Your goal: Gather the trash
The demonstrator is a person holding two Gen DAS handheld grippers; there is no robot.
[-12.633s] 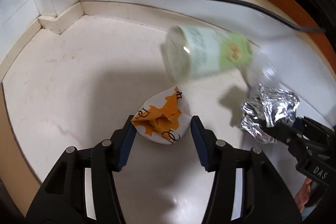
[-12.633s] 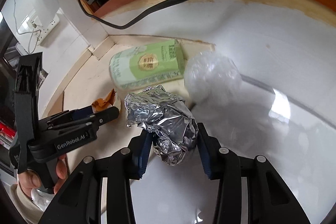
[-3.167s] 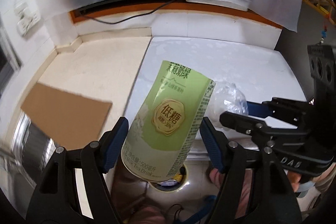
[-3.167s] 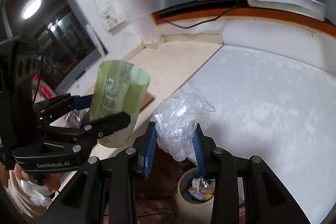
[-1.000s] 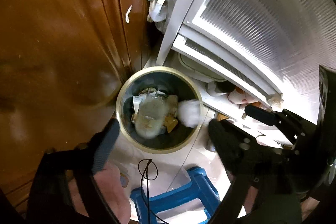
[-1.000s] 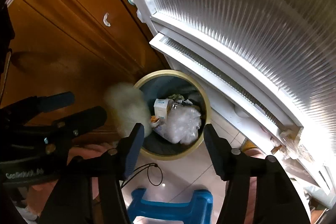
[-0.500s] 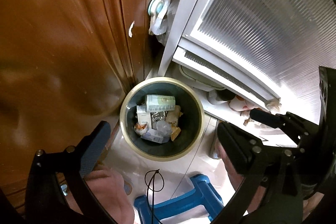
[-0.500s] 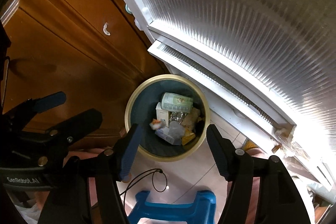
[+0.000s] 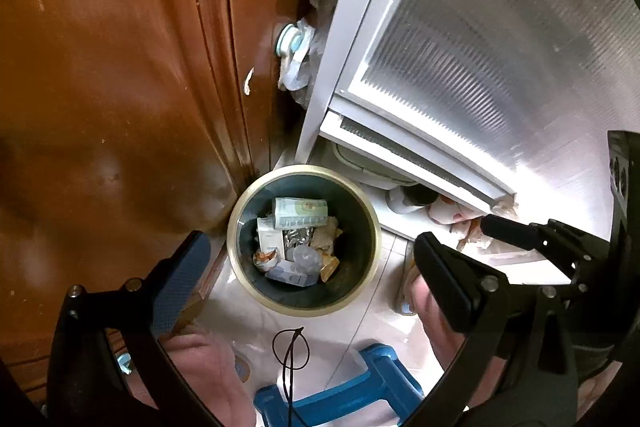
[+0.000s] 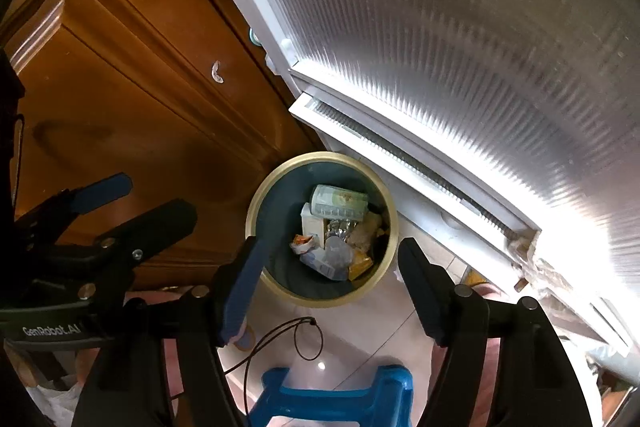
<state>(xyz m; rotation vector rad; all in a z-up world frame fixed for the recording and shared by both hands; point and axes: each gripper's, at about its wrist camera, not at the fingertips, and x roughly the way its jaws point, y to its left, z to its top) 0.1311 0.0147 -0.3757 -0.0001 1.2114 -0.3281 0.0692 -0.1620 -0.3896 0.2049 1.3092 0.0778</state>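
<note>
A round trash bin with a cream rim [image 9: 304, 310] [image 10: 320, 301] stands on the tiled floor far below both grippers. In it lie a green tea bottle [image 9: 300, 213] [image 10: 339, 207], a clear plastic wad [image 9: 306, 257] [image 10: 336, 253], crumpled foil [image 9: 296, 237] and an orange-and-white wrapper [image 9: 266, 255]. My left gripper [image 9: 312, 251] [image 10: 152, 199] hangs above the bin, wide open and empty. My right gripper [image 10: 330, 247] also points down at the bin. Its jaws are opening, with nothing between them. One of its fingers [image 9: 516, 233] shows at the right of the left wrist view.
A brown wooden cabinet door [image 9: 120, 87] [image 10: 120, 87] rises left of the bin. A white ribbed appliance front [image 9: 480, 67] [image 10: 440, 47] stands to its right. A blue plastic stool [image 9: 344, 387] [image 10: 332, 399] and a black cord loop [image 9: 291, 343] [image 10: 308, 341] lie below the bin.
The green bottle and the plastic wad have dropped from the air into the bin and lie still. Both grippers have spread wider and risen a little, so the bin looks smaller.
</note>
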